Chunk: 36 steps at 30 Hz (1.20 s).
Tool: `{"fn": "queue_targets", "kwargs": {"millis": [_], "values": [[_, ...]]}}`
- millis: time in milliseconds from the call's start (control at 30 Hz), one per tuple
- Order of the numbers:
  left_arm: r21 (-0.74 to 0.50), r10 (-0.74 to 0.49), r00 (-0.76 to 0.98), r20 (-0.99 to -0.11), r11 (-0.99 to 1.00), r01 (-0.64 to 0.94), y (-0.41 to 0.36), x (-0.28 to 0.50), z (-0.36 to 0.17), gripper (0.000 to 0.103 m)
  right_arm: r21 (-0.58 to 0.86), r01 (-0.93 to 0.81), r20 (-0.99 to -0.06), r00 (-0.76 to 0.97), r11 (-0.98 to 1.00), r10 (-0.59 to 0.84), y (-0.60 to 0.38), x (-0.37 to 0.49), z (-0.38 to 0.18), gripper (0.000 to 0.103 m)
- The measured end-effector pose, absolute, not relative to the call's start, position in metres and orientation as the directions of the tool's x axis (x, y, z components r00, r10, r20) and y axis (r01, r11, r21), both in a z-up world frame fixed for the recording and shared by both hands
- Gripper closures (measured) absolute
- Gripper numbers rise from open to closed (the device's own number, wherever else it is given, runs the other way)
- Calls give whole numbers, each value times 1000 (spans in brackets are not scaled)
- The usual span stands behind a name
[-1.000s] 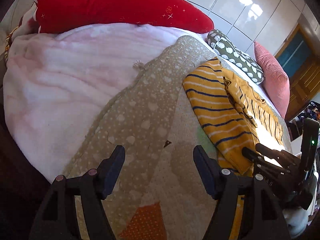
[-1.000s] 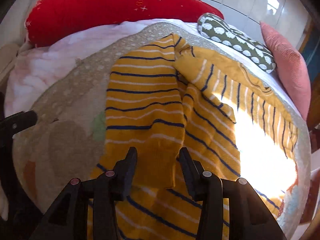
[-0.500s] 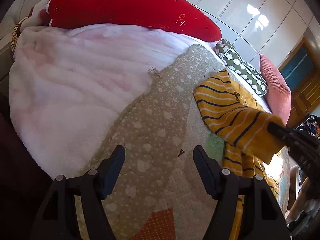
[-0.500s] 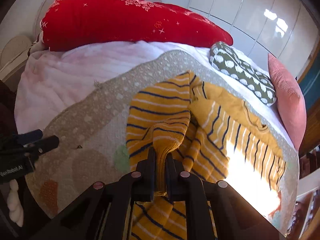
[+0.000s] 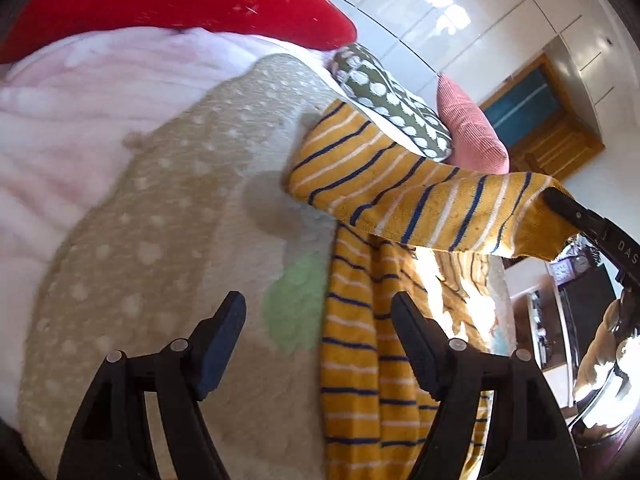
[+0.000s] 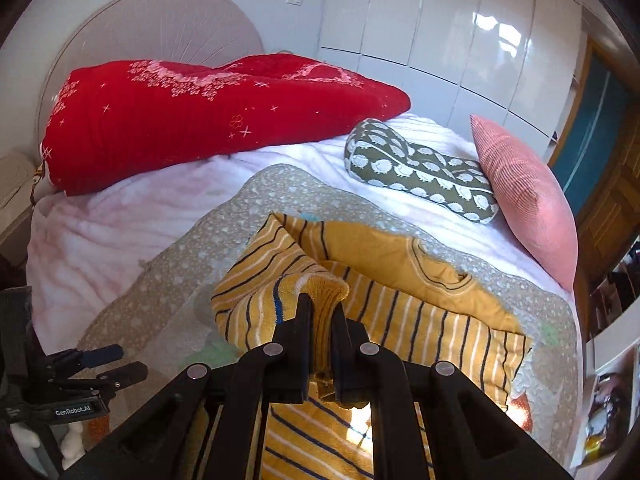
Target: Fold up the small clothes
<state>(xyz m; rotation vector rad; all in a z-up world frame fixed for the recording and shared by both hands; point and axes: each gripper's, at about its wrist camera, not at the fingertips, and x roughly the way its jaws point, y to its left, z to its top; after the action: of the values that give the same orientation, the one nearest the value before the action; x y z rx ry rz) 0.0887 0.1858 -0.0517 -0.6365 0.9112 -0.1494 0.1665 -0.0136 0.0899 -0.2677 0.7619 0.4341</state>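
Sleeve of the striped top is pinched in our right gripper, lifted rightward of our open, empty left gripper.

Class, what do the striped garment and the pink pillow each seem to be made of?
Striped garment: soft matte knit, probably cotton; it drapes limply from the right gripper and shows a ribbed cuff. Pink pillow: matte ribbed fabric, perhaps corduroy; fine parallel ridges.

Garment mustard, navy-white stripes – quilt beige, white-dotted.
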Motion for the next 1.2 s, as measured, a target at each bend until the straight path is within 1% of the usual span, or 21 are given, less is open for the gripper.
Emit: {"fn": "queue_targets", "kwargs": {"millis": [67,167,267,367,467,533,567,633,700,800,833,867,933,967,1000,1033,1067,1133,1167,1200], "values": [[-578,-403,597,-694,806,-128,173,118,-58,29,-88,-427,-703,666,900,247,-36,175,96,95],[-548,-375,573,-728,822,-157,160,155,-65,29,-123,-331,-697,700,936,156,-78,195,99,95],[-528,-355,556,-752,828,-186,152,179,-67,29,-149,-220,-715,698,964,49,-129,221,86,95],[-493,-329,543,-773,849,-188,144,194,-68,29,-150,-133,-781,623,980,-35,-181,253,48,95],[-472,-326,505,-799,861,-192,135,209,-74,29,-142,-76,-868,489,987,-88,-223,281,-8,94],[-484,-349,486,-801,856,-184,131,217,-78,29,-134,0,-883,454,991,-120,-251,285,-32,94],[-492,-362,483,-797,853,-173,127,219,-77,29,-95,34,-883,459,995,-100,-264,282,-36,93],[-505,-385,477,-790,850,-150,120,227,-78,29,21,88,-881,472,996,-23,-288,272,-39,89],[-488,-377,468,-799,862,-139,110,239,-79,29,166,98,-865,493,981,97,-305,260,-39,74],[-424,-322,451,-832,894,-143,99,254,-84,29,299,100,-832,514,949,208,-315,249,-43,63],[-412,-317,440,-840,900,-139,96,257,-85,35,315,98,-828,514,944,223,-314,247,-45,62],[-397,-308,428,-850,908,-134,93,260,-87,44,315,97,-831,509,944,225,-311,247,-48,61],[-367,-287,423,-859,923,-119,88,262,-87,46,287,91,-843,496,954,207,-302,251,-58,61],[-354,-279,427,-860,929,-108,86,262,-86,50,274,86,-849,489,958,199,-298,256,-64,61],[-341,-270,428,-863,935,-97,84,262,-85,53,271,77,-853,480,959,203,-293,261,-71,66],[-327,-261,426,-866,941,-88,82,262,-84,58,269,62,-859,467,961,210,-290,264,-76,79],[-313,-252,425,-870,946,-80,80,262,-83,59,248,47,-861,469,968,198,-285,267,-77,92],[-277,-222,421,-879,958,-73,76,262,-83,59,201,55,-862,484,978,150,-285,269,-73,92],[-258,-205,419,-885,963,-74,74,263,-84,59,179,68,-864,489,982,123,-287,271,-72,93],[-243,-189,417,-889,967,-78,73,263,-85,59,133,88,-865,496,987,72,-289,273,-73,97]]}}
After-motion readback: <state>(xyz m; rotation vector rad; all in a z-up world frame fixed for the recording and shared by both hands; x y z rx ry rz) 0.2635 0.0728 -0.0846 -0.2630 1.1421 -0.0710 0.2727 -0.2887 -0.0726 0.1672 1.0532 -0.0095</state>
